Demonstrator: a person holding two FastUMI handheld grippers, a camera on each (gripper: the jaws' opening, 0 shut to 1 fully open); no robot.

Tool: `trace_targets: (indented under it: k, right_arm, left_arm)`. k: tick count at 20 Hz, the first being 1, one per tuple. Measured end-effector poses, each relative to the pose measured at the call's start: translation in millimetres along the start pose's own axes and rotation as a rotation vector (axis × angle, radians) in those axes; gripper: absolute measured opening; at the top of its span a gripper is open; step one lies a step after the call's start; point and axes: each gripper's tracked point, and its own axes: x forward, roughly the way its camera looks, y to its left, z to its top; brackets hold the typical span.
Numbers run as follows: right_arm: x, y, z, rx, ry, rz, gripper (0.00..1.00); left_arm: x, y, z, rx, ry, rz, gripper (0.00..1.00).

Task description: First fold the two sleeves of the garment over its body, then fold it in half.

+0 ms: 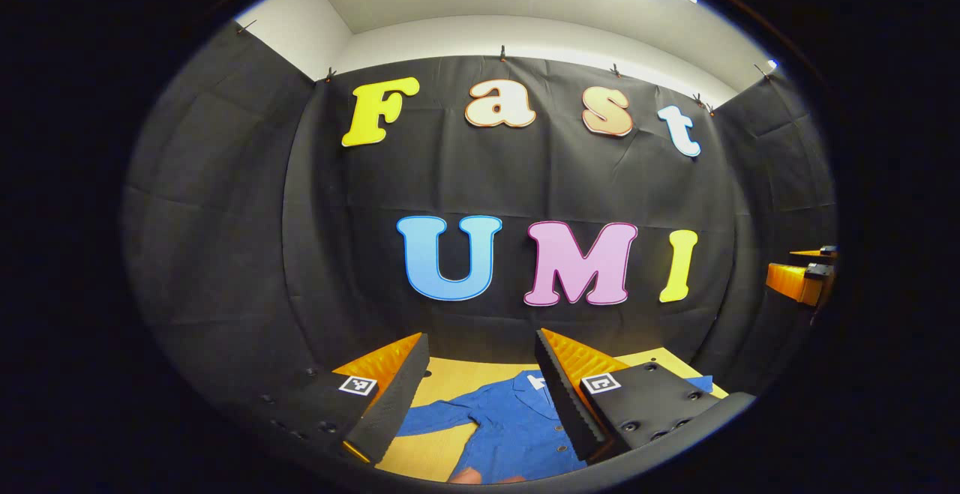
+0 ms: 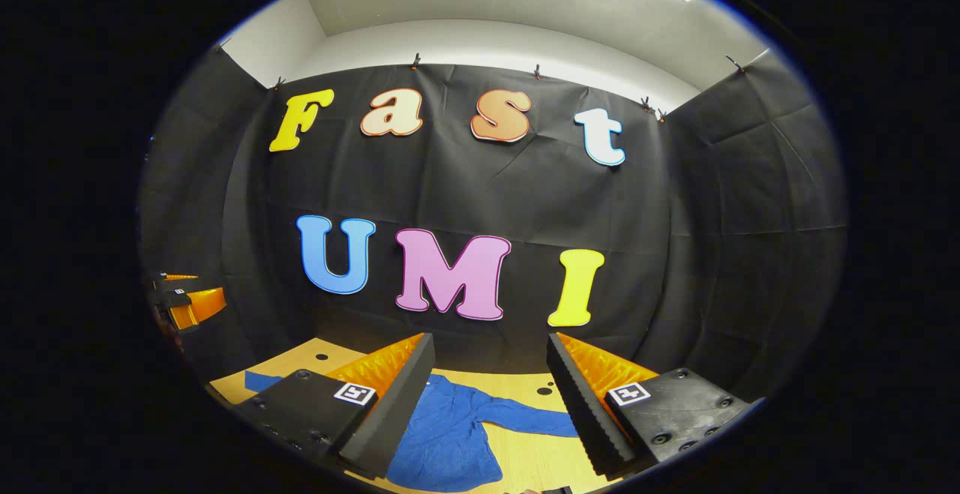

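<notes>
- In the left gripper view, the left gripper point(image 1: 480, 389) holds its fingers point(image 1: 394, 396) spread wide apart, pinching nothing, raised above the desk.
- Between and below those fingers lies the blue button-front fabric garment point(image 1: 510, 426), spread flat on the light wooden desk point(image 1: 450, 378); one sleeve runs out toward the left finger, and the body passes under the right finger's edge.
- A bit of blue cloth also peeks out past the right finger.
- In the right gripper view, the right gripper point(image 2: 491, 404) likewise has its fingers point(image 2: 390, 404) parted and empty, above the desk.
- There the garment lies between the fingers, nearer the left one, with a sleeve stretched toward the right finger.
- Each view catches the other gripper far off at its edge.
</notes>
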Motion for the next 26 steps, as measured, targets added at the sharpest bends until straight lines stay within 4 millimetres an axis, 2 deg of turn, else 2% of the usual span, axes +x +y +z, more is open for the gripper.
trace_targets:
  k: [12,15,17,18,19,21,22,23,24,26]
  right_arm:
    - [3.8,-1.1,-0.3,0.008,0.015,0.009,0.96]
    - [11.0,-4.6,2.1,0.015,0.022,0.017,0.96]
    - [19.6,-14.5,2.5,0.018,0.036,0.012,1.00]
    - [24.3,-20.6,3.0,0.021,0.042,0.004,0.96]
    - [33.4,-27.5,2.6,0.034,0.055,-0.002,0.84]
    - [49.1,-44.0,-4.1,0.071,0.102,-0.021,0.85]
    - [61.1,-56.5,-7.1,0.105,0.131,-0.045,1.00]
    - [73.1,-62.5,-5.3,0.146,0.130,-0.038,0.84]
    - [83.6,-64.4,-13.9,0.199,0.173,-0.031,0.96]
    - [96.5,-60.4,-45.2,0.306,0.349,0.005,0.96]
  left_arm:
    - [-2.0,6.1,-3.1,-0.007,0.005,0.015,0.82]
    - [-2.1,8.1,-3.9,-0.006,0.009,0.008,0.81]
    - [-1.8,11.3,-5.0,-0.007,0.007,-0.001,0.81]
    - [-1.3,12.2,-7.0,-0.009,0.007,-0.006,0.81]
    - [-0.5,14.6,-7.9,-0.013,0.011,-0.008,0.81]
    - [0.6,21.2,-12.9,-0.028,0.020,-0.010,0.81]
    - [1.9,24.0,-13.2,-0.032,0.020,-0.009,0.81]
    - [3.3,27.4,-15.9,-0.033,0.020,-0.005,0.80]
    - [4.3,30.8,-17.1,-0.035,0.020,0.001,0.80]
    - [4.5,35.1,-20.8,-0.048,0.025,0.011,0.81]
